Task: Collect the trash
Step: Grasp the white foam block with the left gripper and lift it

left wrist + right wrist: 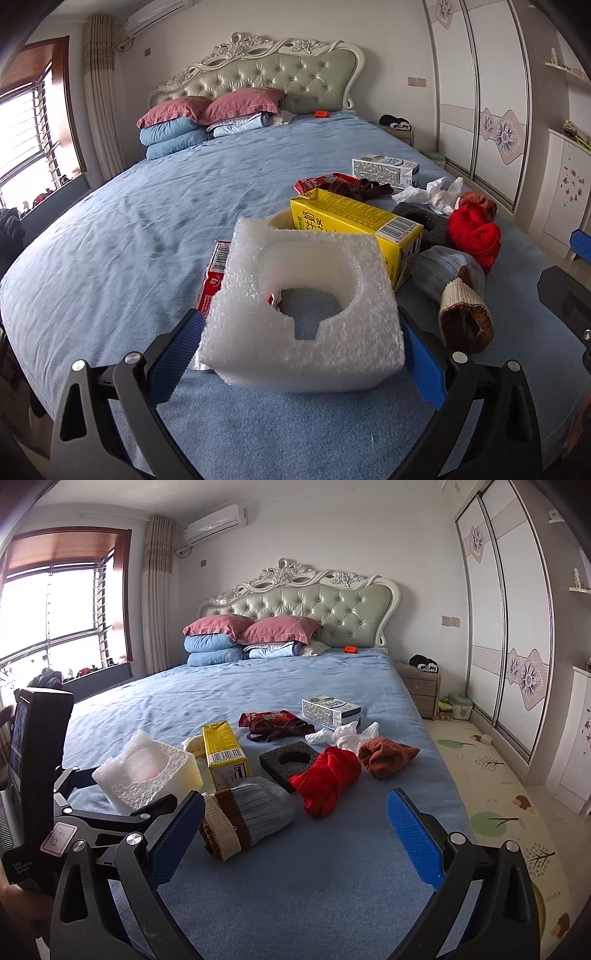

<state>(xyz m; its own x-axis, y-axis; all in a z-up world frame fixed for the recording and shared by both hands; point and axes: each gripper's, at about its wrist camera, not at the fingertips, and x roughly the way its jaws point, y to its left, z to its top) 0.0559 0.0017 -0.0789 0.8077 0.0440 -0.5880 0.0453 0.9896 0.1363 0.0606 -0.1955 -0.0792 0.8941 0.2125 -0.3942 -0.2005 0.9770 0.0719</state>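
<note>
Left wrist view: the left claw (pixel 303 354) brackets the white foam block (pixel 303 314), one blue pad at each side face. Contact looks made, but whether the block is clamped or lifted cannot be confirmed; its lower edge sits at the bed (pixel 129 221). The wide spread suits the block's width. Behind it lie a yellow carton (pixel 354 225) and a red wrapper (pixel 214 280).

Right wrist view: the right claw (pixel 295 834) is wide open and empty, held low over the bed short of a striped sock (pixel 243 819). Remaining trash lies beyond: black foam ring (pixel 290 760), tissue (pixel 347 736), white box (pixel 330 709). The red cloth (pixel 327 779) appears to be laundry, not trash.
</note>
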